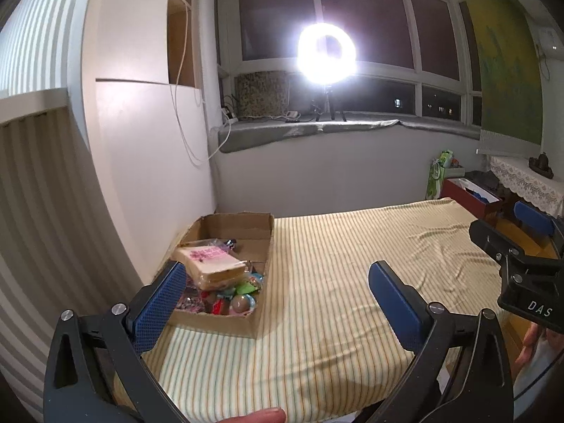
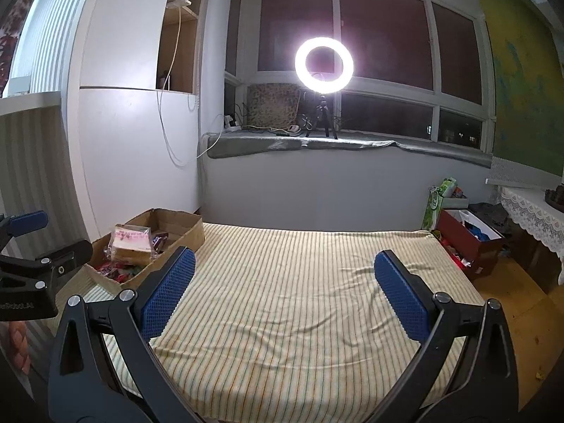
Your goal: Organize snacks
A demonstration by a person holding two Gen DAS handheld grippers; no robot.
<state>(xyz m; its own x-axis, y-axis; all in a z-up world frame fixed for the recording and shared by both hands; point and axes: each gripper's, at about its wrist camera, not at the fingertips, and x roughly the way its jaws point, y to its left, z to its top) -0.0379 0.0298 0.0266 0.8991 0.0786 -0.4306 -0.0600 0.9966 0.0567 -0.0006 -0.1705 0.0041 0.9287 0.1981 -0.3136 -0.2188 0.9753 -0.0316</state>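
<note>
**Cardboard box of snacks at the striped cloth's left edge, both tools wide**

Corrugated brown cardboard forms the open snack box in the left wrist view, a shallow rectangular tray with torn, ragged flaps, sitting on the left side of a desk covered by a cream cloth with thin green and orange stripes, lightly wrinkled. On top of the heap lies a clear plastic bag of sliced bread with a pink printed label, its square slices showing at the side. Beneath it are small glossy wrapped sweets in red, green and turquoise. The left tool stands wide, nothing between its blue, dimpled rubber pads; its left pad overlaps the box's near corner in the picture. The right tool's black metal frame shows at the right edge.

From the right wrist view, the same box sits at the far left of the cloth, the bread bag resting on top. The right tool is also spread wide and empty above bare striped fabric, its textured blue pads well apart. The left tool shows in part at the left edge. A glowing ring light on a small tripod stands on the grey windowsill.
</note>
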